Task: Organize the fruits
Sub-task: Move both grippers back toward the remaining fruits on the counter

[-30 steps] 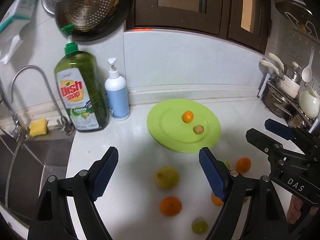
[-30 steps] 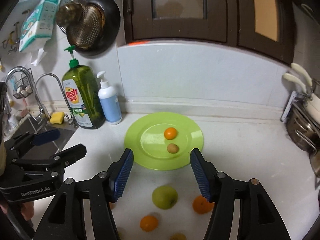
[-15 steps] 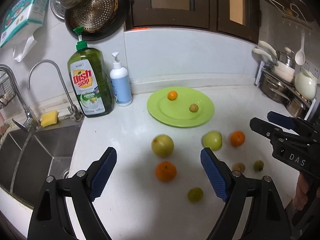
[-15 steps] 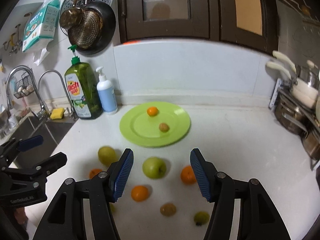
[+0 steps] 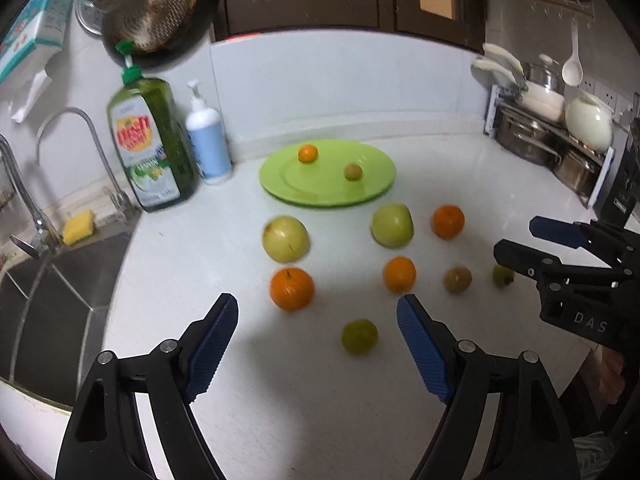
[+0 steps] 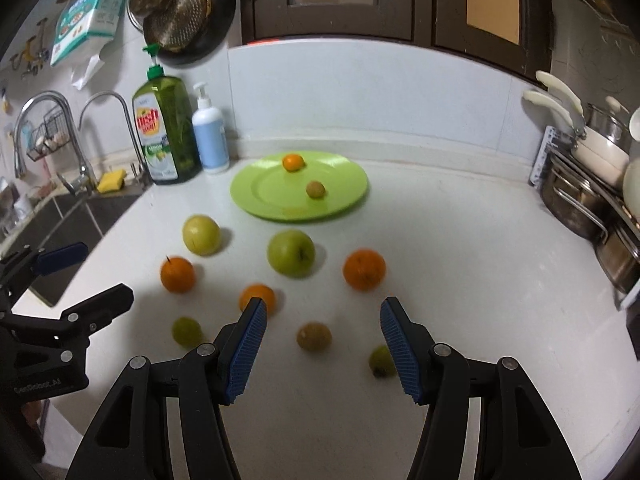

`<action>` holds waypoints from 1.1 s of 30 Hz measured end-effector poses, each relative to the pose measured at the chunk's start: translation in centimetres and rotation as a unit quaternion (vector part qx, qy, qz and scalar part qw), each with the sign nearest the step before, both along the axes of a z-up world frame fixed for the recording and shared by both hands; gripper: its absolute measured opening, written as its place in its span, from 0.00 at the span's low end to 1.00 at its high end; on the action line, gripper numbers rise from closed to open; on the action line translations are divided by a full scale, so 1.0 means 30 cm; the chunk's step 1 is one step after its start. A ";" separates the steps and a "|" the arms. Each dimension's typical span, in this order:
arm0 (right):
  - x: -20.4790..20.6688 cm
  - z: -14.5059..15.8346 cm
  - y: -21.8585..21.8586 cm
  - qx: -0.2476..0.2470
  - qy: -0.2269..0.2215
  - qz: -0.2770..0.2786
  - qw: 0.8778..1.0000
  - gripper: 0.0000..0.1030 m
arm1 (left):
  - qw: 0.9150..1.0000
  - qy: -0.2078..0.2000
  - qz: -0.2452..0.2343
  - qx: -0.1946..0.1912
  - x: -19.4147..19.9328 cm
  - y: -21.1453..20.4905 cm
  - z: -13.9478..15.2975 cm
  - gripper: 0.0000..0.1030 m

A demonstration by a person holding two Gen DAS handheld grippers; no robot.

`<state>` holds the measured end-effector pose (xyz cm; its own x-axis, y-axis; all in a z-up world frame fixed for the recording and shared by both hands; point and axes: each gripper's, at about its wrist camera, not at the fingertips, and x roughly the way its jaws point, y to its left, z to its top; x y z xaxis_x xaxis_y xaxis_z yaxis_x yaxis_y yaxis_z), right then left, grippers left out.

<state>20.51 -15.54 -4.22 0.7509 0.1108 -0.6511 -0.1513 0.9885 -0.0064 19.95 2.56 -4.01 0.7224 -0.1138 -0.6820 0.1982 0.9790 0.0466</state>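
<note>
A green plate at the back of the white counter holds a small orange and a small brown fruit. Several fruits lie loose in front of it: two green apples, oranges, small brown and green fruits. My left gripper is open and empty above the near counter. My right gripper is open and empty, over the brown fruit.
A dish soap bottle and a white pump bottle stand at the back left, next to the tap and sink. Pots and a rack stand at the right. Pans hang on the wall.
Both grippers have pulled back from the plate toward the near counter edge, so more loose fruits have come into view. Both stay open and empty.
</note>
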 end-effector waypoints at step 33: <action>0.123 -0.206 0.000 0.009 0.095 0.066 0.993 0.33 | 0.997 0.080 -0.016 -0.011 0.084 -0.083 -0.210 0.36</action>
<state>24.20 -15.54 -10.41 0.5926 0.2131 -0.7768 -0.2769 0.9595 0.0519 22.46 0.07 -10.30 0.6007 -0.1511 -0.7850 0.2317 0.9727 -0.0099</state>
